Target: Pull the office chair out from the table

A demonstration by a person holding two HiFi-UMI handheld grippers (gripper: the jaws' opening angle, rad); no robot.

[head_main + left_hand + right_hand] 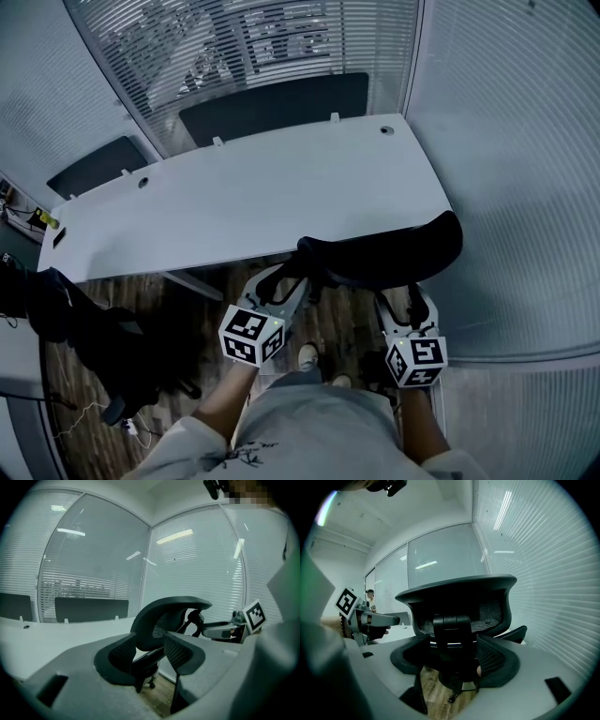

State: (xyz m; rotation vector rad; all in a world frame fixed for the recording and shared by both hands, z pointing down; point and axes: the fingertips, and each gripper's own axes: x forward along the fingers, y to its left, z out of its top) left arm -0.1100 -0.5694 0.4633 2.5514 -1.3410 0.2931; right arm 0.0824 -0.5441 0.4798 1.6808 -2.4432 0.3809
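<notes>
The black mesh office chair [394, 253] stands at the white table's [253, 202] near right corner, its backrest toward me. My left gripper [286, 281] is at the backrest's left end, and its jaws stand apart with nothing pressed between them. In the left gripper view the chair [164, 620] lies just beyond the left gripper [150, 651]. My right gripper [408, 300] is under the backrest's right part. In the right gripper view the chair's back post [452, 634] stands in the gap of the right gripper [452, 660], and the pads are clear of it.
A second dark chair [103, 347] stands at the lower left on the wood floor. Dark partition panels [272, 103] rise behind the table. Glass walls with blinds [525, 187] close in on the right and at the back. My feet [307, 356] are below the chair.
</notes>
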